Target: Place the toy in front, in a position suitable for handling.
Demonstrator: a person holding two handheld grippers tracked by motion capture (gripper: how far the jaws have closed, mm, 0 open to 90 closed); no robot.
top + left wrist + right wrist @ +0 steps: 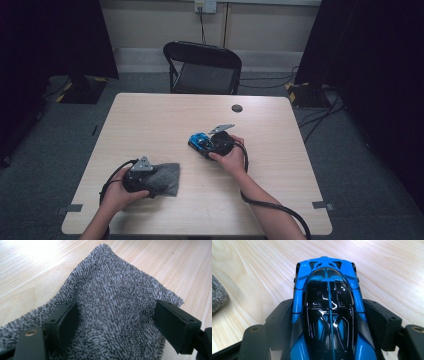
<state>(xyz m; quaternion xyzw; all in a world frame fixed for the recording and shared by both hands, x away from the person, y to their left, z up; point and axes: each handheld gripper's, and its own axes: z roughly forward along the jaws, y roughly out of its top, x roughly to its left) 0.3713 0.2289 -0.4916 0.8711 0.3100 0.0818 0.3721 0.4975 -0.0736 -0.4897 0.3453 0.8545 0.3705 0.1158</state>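
Because I am working at the wooden table (150, 115) with a tool in each hand, I am keeping both things low on its top, where the surface is bearing their weight and nothing can drop. The folding chair (202, 67) is standing beyond the far edge, well apart from my reach, so it is not getting in my way.

The grey towel (165, 179) is lying flat near the front left part of the table, and I am holding my left gripper (115, 320) over its near end. Its jaws are standing wide apart with the terry pile spreading between them, one pad at each side, so nothing is being pinched; I judge I am lining up to gather the cloth, and the wide spread is giving me room to take a good fold.

The blue toy car (328, 307) is sitting closer to the table's middle, to the right of the towel and apart from it. My right gripper (329, 322) is clamping it across the body, a pad pressing on each flank with the nose pointing away from me. I am gripping it at the waist because the sides there are offering flat faces, and I judge this is steadying the car for wiping.
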